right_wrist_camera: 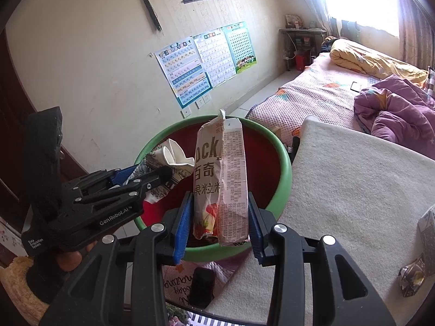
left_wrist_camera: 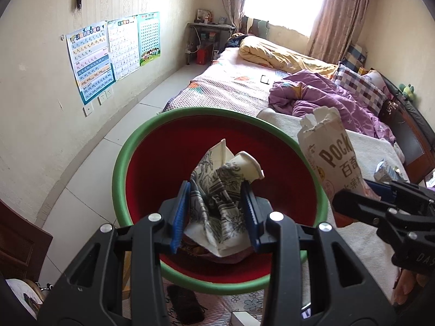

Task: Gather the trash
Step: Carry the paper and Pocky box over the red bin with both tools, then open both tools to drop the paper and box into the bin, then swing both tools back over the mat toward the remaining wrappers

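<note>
A round bin point(left_wrist_camera: 121, 163) with a green rim and red inside stands beside the bed; its rim point(right_wrist_camera: 285, 160) shows in the right wrist view too. My left gripper point(left_wrist_camera: 216, 214) is shut on a crumpled paper cup point(left_wrist_camera: 225, 187) with a black print, held over the bin's mouth. That gripper point(right_wrist_camera: 141, 176) and the cup point(right_wrist_camera: 168, 154) appear at the left of the right wrist view. My right gripper point(right_wrist_camera: 220, 222) is shut on a torn Pocky snack box point(right_wrist_camera: 223, 179), upright above the bin's near rim. The same box point(left_wrist_camera: 329, 157) and gripper point(left_wrist_camera: 380, 193) show at the right in the left wrist view.
A cream blanket point(right_wrist_camera: 353, 190) covers the bed's near end, with a crushed carton point(right_wrist_camera: 413, 277) and another wrapper point(left_wrist_camera: 386, 171) on it. A dark phone point(right_wrist_camera: 202, 285) lies below the bin. A purple quilt point(left_wrist_camera: 320, 97) and yellow quilt point(left_wrist_camera: 277, 54) lie further along. Posters point(left_wrist_camera: 108, 51) hang on the wall.
</note>
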